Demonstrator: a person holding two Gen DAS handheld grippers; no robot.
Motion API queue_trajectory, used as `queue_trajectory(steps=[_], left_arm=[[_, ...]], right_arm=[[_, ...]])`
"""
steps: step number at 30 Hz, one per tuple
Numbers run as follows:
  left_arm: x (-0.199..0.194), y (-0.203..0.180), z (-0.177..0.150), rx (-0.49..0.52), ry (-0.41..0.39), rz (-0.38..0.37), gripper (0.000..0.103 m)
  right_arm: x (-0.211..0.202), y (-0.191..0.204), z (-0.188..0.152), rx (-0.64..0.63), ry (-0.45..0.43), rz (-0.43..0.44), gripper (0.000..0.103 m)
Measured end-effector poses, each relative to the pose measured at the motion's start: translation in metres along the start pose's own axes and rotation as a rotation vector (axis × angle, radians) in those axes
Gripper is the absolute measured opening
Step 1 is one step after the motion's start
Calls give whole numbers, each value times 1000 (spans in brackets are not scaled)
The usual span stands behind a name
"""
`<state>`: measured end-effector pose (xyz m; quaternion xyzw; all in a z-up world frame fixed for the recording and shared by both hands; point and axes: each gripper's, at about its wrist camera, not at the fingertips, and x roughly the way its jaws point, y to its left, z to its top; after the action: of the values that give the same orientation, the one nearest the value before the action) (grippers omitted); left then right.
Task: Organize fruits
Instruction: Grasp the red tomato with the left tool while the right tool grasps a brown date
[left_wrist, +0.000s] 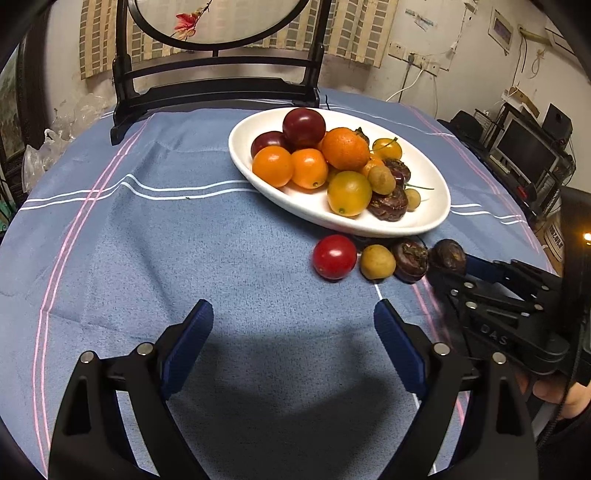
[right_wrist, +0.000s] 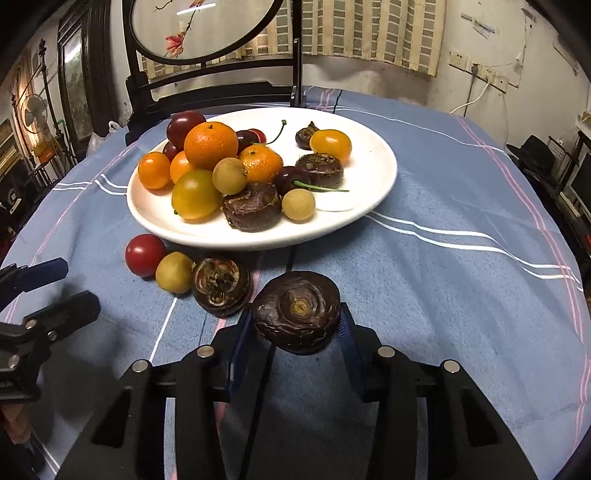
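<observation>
A white oval plate (left_wrist: 424, 218) (right_wrist: 369, 162) on the blue cloth holds several small fruits: oranges, yellow and dark red tomatoes, longans, water chestnuts. In front of it on the cloth lie a red tomato (left_wrist: 334, 256) (right_wrist: 144, 254), a longan (left_wrist: 377, 261) (right_wrist: 173, 272) and a water chestnut (left_wrist: 410, 260) (right_wrist: 221, 287). My right gripper (right_wrist: 297, 325) (left_wrist: 448, 260) is shut on another dark water chestnut (right_wrist: 297, 310) (left_wrist: 447, 255), just right of that row. My left gripper (left_wrist: 293, 325) stands open over bare cloth, nearer than the tomato; its fingers (right_wrist: 44, 273) show at the right wrist view's left edge.
A dark wooden stand with a round painted screen (left_wrist: 218, 85) (right_wrist: 207, 88) stands on the table behind the plate. Plastic bags (left_wrist: 48, 147) lie at the far left edge. Shelves with a monitor (left_wrist: 524, 151) stand beyond the table's right edge.
</observation>
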<state>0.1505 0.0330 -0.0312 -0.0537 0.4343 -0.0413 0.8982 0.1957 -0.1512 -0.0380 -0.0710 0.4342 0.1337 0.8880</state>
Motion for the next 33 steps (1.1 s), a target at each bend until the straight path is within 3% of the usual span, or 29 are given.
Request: queue_trajectory(steps=[2, 6, 15, 21, 26, 33], left_arm=[[3, -2, -1, 11, 2, 10, 86], [15, -7, -5, 49, 34, 40, 75], [32, -21, 5, 84, 55, 107, 70], [41, -33, 17, 117, 46, 92, 61], [48, -40, 25, 155, 36, 61, 30], [38, -39, 22, 126, 55, 31, 29]], right_arm=[[-5, -2, -1, 12, -6, 15, 45], [-16, -5, -3, 29, -32, 43, 45], [-28, -10, -5, 44, -44, 92, 45], [-34, -12, -4, 39, -58, 102, 45], [-34, -11, -4, 35, -56, 107, 45], [-32, -13, -3, 41, -58, 102, 45]])
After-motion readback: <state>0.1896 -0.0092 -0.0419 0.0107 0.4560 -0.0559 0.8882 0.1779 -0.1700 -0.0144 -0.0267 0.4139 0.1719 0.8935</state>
